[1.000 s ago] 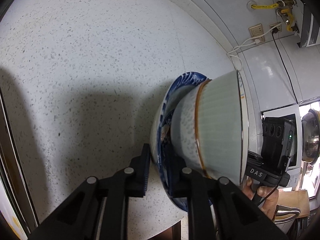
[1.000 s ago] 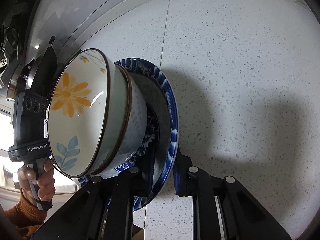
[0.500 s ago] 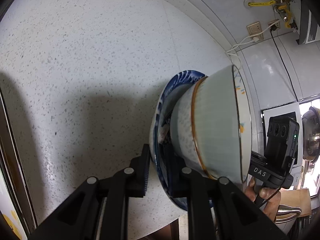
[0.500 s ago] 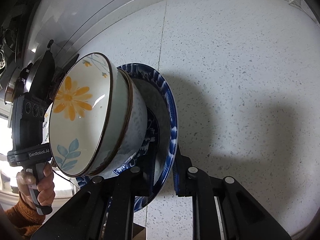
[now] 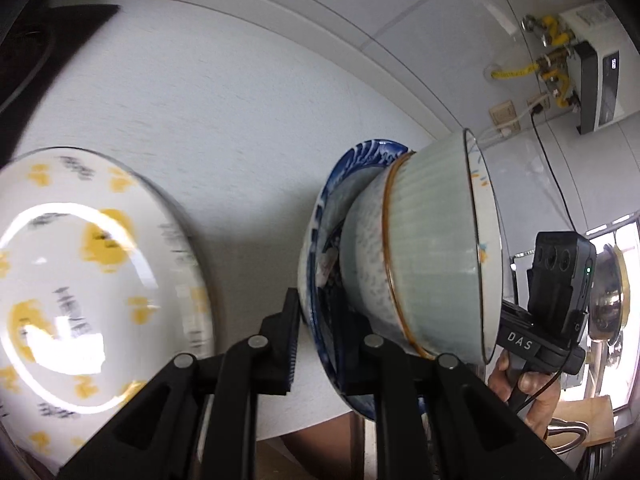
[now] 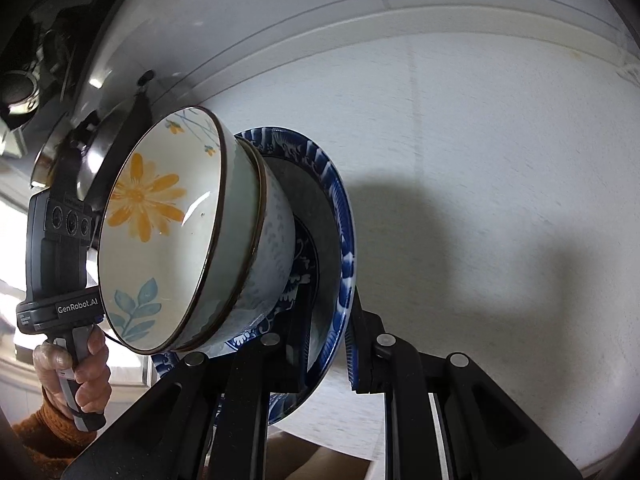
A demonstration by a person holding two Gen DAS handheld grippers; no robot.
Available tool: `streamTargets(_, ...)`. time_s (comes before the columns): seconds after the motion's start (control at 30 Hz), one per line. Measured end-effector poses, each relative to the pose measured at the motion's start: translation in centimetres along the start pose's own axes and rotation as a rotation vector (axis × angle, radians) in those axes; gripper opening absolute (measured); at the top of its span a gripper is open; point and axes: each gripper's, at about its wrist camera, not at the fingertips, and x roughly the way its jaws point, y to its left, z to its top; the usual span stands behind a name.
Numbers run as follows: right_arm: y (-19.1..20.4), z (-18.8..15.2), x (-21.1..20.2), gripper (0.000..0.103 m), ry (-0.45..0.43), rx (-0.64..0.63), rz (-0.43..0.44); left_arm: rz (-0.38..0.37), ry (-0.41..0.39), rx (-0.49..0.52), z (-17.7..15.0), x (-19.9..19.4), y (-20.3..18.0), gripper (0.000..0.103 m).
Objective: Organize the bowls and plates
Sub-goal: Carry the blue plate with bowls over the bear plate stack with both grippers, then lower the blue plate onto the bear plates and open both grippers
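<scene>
A blue-patterned plate (image 5: 316, 240) carries two nested bowls: a speckled bowl (image 5: 364, 272) with a pale green bowl (image 5: 436, 248) inside it. My left gripper (image 5: 318, 332) is shut on the plate's near rim. In the right wrist view the same plate (image 6: 336, 208) is clamped at its opposite rim by my right gripper (image 6: 330, 344), also shut. The top bowl's inside (image 6: 148, 232) shows an orange flower. The stack hangs above the white speckled countertop (image 6: 500, 160), tilted slightly. Each view shows the other handheld gripper behind the bowls.
A white plate with yellow marks (image 5: 80, 272) lies on the counter at the left, blurred. A dark stove top (image 5: 40, 40) fills the far left corner. A metal pot (image 5: 608, 292) stands behind the right hand (image 5: 524, 392). Tiled wall rises at the back.
Both grippers have lifted the plate and bowls up from the counter and moved them sideways. The white plate with yellow marks has come into the left wrist view.
</scene>
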Motion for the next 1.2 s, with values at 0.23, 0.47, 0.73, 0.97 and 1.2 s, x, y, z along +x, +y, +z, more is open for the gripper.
streamTargets(0.23, 7.6, 1.9, 3.2, 0.014, 0.033, -0.126, 0.103, 0.099, -0.076, -0.1, -1.4, -8.1, 6.3, 0.014)
streamTargets(0.47, 13.4, 2.4, 7.8, 0.014, 0.105, -0.234, 0.149, 0.169, -0.107, -0.155, -3.1, -11.1, 11.5, 0.014)
streamTargets(0.73, 14.3, 0.8, 11.7, 0.015, 0.198, -0.257, 0.128, 0.205, -0.093, -0.175, -3.7, -10.1, 14.3, 0.014)
streamTargets(0.97, 13.5, 0.6, 12.2, 0.016, 0.217, -0.25, 0.113, 0.222, -0.083, -0.157, -3.0, -8.7, 14.8, 0.013)
streamTargets(1.2, 14.5, -0.1, 13.0, 0.017, 0.226, -0.259, 0.1, 0.264, -0.121, -0.113, -2.0, -9.2, 14.5, 0.012)
